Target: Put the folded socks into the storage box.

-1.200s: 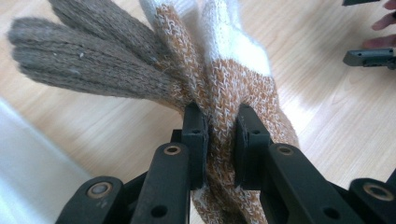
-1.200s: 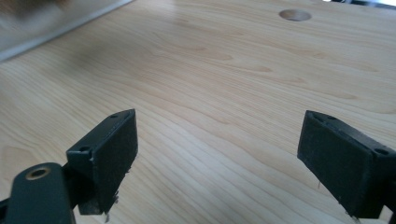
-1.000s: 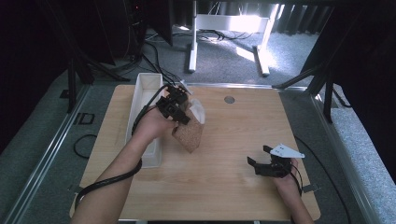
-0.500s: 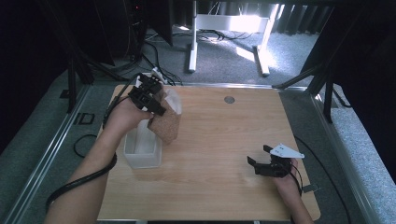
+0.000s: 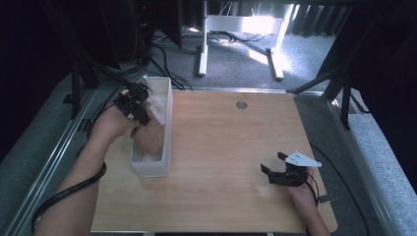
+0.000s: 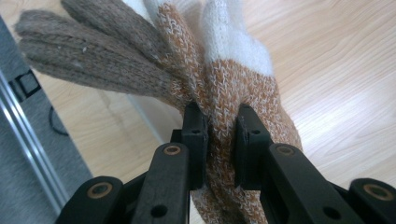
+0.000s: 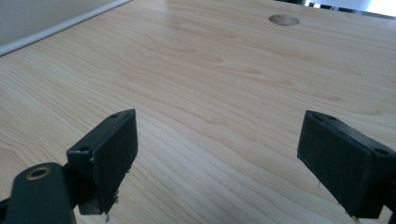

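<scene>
Each hand carries a black two-jaw gripper built from flat, angular linkage bars. On the left gripper (image 6: pixel 219 140) brass-coloured rivets sit at the joints of the bars, and small screw holes mark the blocky jaw tips. The right gripper (image 7: pixel 219 158) has rectangular matte black pads, slightly frayed at their lower edges, and one brass rivet. A pale grey three-cornered plate rides on top of it. A black cable trails along the left forearm. Both forearms are bare, without sleeves.
</scene>
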### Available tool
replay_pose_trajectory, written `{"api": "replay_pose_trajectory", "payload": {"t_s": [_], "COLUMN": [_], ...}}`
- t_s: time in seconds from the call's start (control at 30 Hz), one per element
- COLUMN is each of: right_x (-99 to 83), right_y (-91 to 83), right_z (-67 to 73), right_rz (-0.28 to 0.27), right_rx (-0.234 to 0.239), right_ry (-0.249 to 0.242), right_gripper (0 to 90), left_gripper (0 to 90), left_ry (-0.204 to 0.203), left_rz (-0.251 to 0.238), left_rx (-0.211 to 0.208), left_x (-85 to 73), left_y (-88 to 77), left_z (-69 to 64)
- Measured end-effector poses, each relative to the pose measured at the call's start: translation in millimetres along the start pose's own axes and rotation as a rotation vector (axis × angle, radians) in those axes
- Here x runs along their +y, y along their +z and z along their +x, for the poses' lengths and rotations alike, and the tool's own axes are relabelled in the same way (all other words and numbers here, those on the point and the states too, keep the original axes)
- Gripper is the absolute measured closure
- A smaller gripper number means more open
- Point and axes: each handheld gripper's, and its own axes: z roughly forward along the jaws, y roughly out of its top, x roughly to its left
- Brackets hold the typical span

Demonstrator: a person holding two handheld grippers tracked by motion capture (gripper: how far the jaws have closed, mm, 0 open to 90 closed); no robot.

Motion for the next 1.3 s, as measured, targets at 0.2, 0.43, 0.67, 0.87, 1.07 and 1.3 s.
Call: {"api": "replay_pose_trajectory", "payload": {"t_s": [0.2,0.43,0.67,0.87,1.07,1.3], "right_x": [-0.2,0.4,0.5,0.2,0.3,0.2], "right_y": [-1.1,-1.6,-2.3,-2.7,-3.0,-3.2], "right_z": [-0.5,0.5,0.1,-0.7,-0.2,-0.1], "right_rz": [-0.004,-0.006,-0.01,-0.013,-0.013,-0.019], "right_rx": [0.003,0.009,0.013,0.015,0.017,0.023], "right_ry": [0.003,-0.002,-0.007,-0.001,-0.004,-0.003], "right_gripper": [12.6,12.6,12.6,12.6,12.6,12.6], "left_gripper": [78.1,78.1,78.0,78.0,77.8,77.0], "left_ry": [-0.012,-0.021,-0.02,-0.007,-0.023,-0.043], "left_rz": [0.027,0.061,0.091,0.123,0.122,0.12], "left_rx": [0.011,0.016,0.019,0.03,0.015,0.009], "left_x": [-0.6,1.1,3.2,3.9,4.8,3.1], "left_y": [14.0,35.1,55.4,69.8,80.4,93.8], "left_z": [4.3,3.7,1.5,-1.7,-1.7,1.0]}}
